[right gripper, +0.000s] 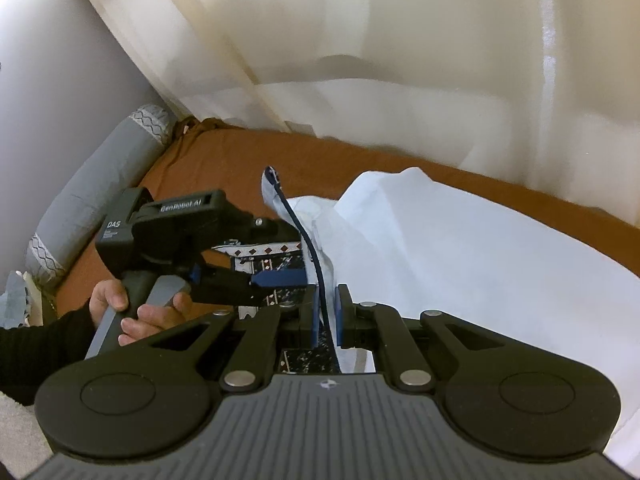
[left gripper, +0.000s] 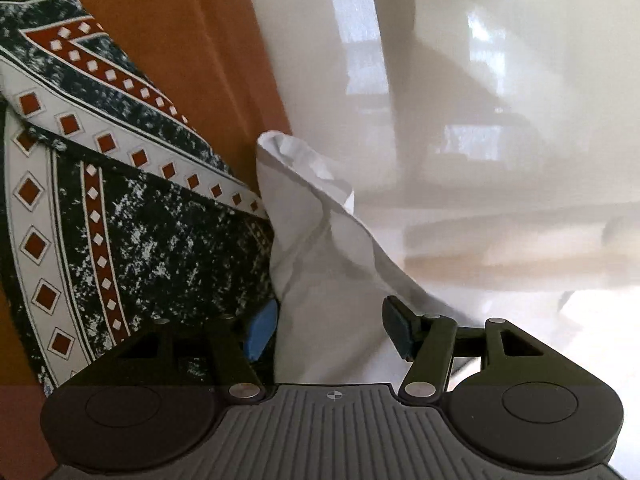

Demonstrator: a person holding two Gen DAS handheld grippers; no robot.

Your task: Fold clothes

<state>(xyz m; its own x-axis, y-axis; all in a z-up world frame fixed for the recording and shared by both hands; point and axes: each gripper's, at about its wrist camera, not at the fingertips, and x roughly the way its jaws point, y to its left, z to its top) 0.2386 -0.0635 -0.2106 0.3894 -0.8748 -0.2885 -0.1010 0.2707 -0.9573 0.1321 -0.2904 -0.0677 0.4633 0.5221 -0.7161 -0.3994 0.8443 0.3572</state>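
Patterned garment [left gripper: 112, 216], printed outside and white on its reverse, is seen raised over the brown bed sheet [right gripper: 384, 160], its white lining [right gripper: 440, 248] draped toward the curtain [right gripper: 360, 40]; whether it is being opened out or folded over cannot be settled from these views. A dark-piped edge [right gripper: 298, 228] is pinched by the right gripper [right gripper: 326, 314], its blue pads drawn close on the cloth. The left gripper [left gripper: 328, 328] is set wide, a bunched white fold [left gripper: 316, 240] standing between the fingers but gripped by neither; its handle is held by a hand [right gripper: 140, 312] in the right wrist view. For a clean fold, the pinched edge is best kept taut and level; the wide claw is best closed on a single layer near a corner; slack between the two grips is to be avoided, since creases are otherwise trapped.
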